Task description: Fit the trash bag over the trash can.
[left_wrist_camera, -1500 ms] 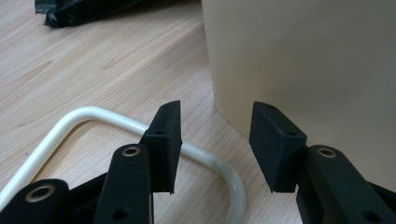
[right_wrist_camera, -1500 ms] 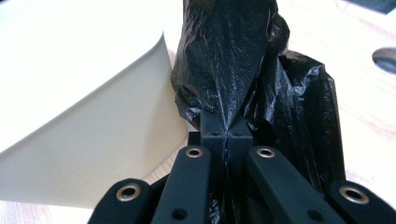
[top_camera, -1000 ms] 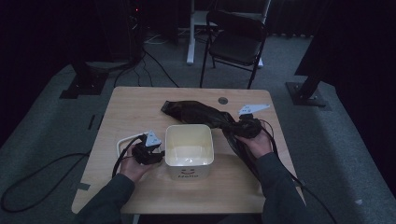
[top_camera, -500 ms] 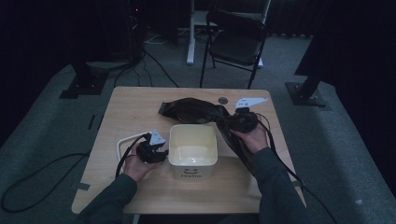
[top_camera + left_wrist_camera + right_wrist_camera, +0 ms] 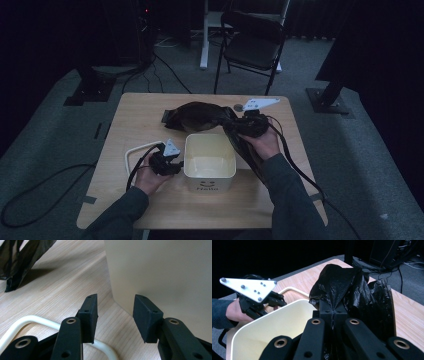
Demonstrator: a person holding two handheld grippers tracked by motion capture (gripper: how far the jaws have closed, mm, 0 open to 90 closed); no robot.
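Standing on a wooden table (image 5: pixel 130 120) in a dark room, cream bin (image 5: pixel 210 160): beside it, left gripper (image 5: pixel 115 312) spread; behind, right gripper (image 5: pixel 333 312) pinching black bag (image 5: pixel 197 116).

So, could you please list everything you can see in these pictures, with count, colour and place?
Table: one, light wood, centre of the high view.
Bin: one, cream, square, empty, at the table's near middle.
Plastic bag: one, black, crumpled, lying behind the bin, one end pinched up.
Handle loop: one, white, flat on the table beside the bin.
Folding chair: one, black, beyond the table.
Floor cables: several, black, on the grey carpet.
Left gripper: one, black, jaws apart at the bin's corner, touching nothing.
Right gripper: one, black, shut on the plastic bag, over the bin's far right corner.
Hands: two, dark sleeves, from the bottom edge.
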